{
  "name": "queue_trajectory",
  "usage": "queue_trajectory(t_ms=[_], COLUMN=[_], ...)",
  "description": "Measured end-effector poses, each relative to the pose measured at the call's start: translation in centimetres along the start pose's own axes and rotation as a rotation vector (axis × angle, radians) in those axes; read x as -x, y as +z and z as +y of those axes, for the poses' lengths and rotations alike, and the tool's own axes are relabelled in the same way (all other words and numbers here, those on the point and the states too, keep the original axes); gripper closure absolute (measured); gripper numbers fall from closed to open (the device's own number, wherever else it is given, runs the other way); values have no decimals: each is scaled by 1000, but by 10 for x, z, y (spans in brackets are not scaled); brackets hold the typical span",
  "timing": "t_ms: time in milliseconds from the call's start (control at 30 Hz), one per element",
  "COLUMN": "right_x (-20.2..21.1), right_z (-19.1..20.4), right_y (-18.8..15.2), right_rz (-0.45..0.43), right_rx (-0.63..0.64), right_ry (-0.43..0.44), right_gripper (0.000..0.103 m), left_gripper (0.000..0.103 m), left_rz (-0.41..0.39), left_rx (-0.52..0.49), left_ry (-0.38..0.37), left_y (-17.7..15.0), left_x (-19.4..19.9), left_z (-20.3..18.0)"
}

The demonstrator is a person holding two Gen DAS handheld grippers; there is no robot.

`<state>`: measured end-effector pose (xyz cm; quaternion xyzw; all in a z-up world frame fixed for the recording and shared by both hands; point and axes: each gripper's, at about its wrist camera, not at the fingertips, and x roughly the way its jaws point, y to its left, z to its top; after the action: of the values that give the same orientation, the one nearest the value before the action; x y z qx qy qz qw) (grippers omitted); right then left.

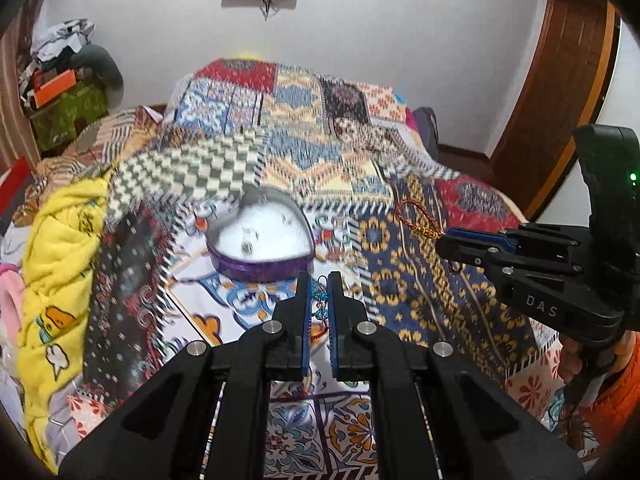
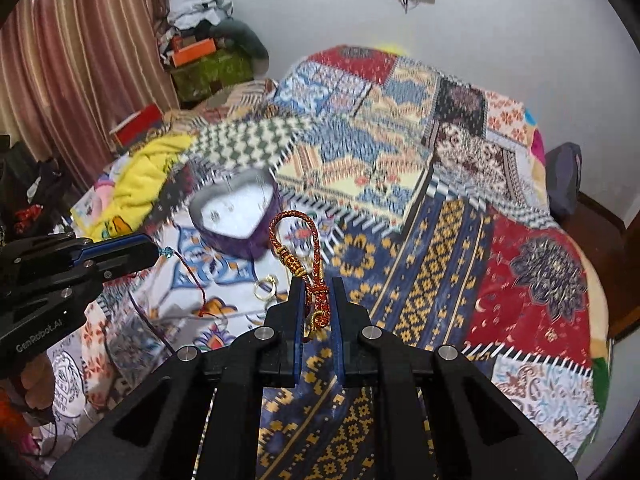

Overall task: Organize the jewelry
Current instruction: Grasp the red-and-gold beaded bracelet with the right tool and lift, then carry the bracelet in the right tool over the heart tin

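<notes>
A purple heart-shaped box (image 1: pixel 262 242) (image 2: pixel 238 210) with a white lining and a few small pieces inside lies open on the patterned bedspread. My left gripper (image 1: pixel 319 280) (image 2: pixel 154 254) is shut on a thin cord bracelet with blue beads (image 1: pixel 320 304) (image 2: pixel 168 253), just in front of the box. My right gripper (image 2: pixel 317 283) (image 1: pixel 440 240) is shut on a red and gold braided bracelet (image 2: pixel 310 248) (image 1: pixel 416 222), whose loop stands up to the right of the box. A gold ring (image 2: pixel 266 286) lies on the spread between the grippers.
The bed carries a patchwork bedspread (image 2: pixel 440 208) and a yellow blanket (image 1: pixel 60 260) at the left. A pile of boxes and clothes (image 2: pixel 208 52) stands by the curtain (image 2: pixel 80 64). A wooden door frame (image 1: pixel 560 88) is at the right. A hand (image 2: pixel 36 384) holds the left gripper.
</notes>
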<state>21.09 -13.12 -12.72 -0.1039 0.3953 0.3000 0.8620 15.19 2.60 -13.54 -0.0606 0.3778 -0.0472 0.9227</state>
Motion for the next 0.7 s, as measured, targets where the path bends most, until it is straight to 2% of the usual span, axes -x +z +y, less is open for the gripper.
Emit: queue_trajectory(t_ms=[400,700], right_x=[11,-2], right_z=[16,26], right_y=[29,47], right_rz=[-95,-117], right_rx=[20,25], right_ry=[35,70], right_gripper=[93,93], left_gripper=[97,97], left_rz=[-117,-145], left_rx=[-5,2], left_ry=[33,43], left_y=[36,51], left_x=[20,10], left_z=[15,28])
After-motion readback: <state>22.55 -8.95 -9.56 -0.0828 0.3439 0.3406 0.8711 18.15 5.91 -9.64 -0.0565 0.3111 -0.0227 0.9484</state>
